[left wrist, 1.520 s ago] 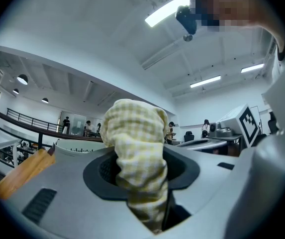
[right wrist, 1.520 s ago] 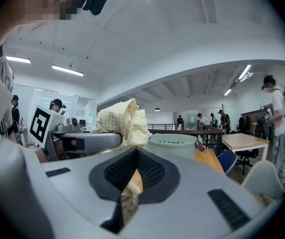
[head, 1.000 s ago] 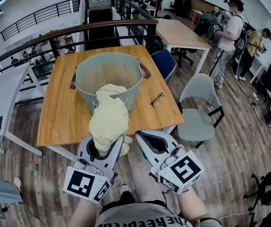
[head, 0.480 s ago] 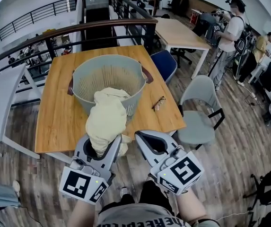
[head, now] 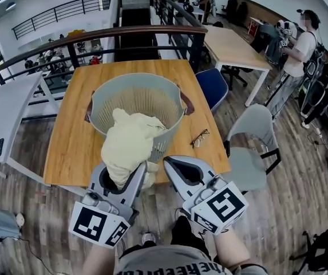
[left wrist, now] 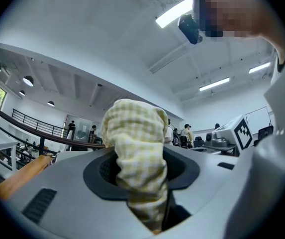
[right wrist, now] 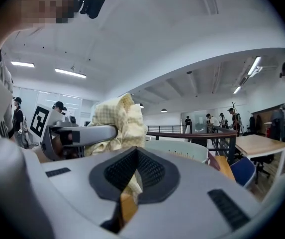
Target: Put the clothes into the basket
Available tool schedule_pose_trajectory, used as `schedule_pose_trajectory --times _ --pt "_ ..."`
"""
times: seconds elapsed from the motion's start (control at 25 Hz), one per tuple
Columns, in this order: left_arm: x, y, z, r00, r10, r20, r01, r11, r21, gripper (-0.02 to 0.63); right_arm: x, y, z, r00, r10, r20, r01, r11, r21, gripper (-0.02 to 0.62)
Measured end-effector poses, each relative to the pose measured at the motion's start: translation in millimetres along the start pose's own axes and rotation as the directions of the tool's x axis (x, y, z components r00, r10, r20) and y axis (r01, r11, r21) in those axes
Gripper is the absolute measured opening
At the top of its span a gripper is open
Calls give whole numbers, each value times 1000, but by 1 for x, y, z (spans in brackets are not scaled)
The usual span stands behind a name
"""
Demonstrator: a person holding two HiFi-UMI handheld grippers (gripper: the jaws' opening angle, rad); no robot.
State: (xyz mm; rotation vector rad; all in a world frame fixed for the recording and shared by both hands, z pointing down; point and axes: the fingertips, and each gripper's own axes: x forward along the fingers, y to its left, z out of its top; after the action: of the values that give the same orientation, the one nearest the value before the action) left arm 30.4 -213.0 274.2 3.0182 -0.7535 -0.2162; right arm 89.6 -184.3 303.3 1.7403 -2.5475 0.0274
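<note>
We've got the left claw (head: 122, 176) clamped partway closed on the yellow checked cloth (head: 126, 145), with the fabric bunched between the pads and spilling up out of them. The right claw (head: 168, 162) has its jaws together and nothing in them, just beside the left. From the head view the cloth's top overlaps the near rim of the grey basket (head: 172, 105) on the wooden counter (head: 72, 148). We can't tell whether it touches the rim.

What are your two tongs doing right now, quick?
Left tongs: closed, holding the yellow checked cloth.
Right tongs: closed, holding nothing.
</note>
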Motion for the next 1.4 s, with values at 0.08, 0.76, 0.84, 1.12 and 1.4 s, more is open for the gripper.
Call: schedule_pose_trajectory --times 0.08,0.76,0.84,1.12,1.4 --pt "8 1 4 1000 28 8 -28 1000 0 178 5 -10 2 999 36 3 -36 999 -3 9" --pt "57 22 39 981 175 84 -169 983 -71 176 35 -70 16 971 239 22 -239 971 -14 9" --pt "61 22 43 977 192 90 -188 981 -54 176 36 -73 16 966 257 24 -257 966 -15 9" --pt "68 24 52 962 248 112 -246 969 -27 176 37 -82 20 951 306 36 -305 952 -19 9" --pt "77 23 65 940 308 147 -313 950 10 176 38 -94 22 933 357 46 -356 934 -25 9"
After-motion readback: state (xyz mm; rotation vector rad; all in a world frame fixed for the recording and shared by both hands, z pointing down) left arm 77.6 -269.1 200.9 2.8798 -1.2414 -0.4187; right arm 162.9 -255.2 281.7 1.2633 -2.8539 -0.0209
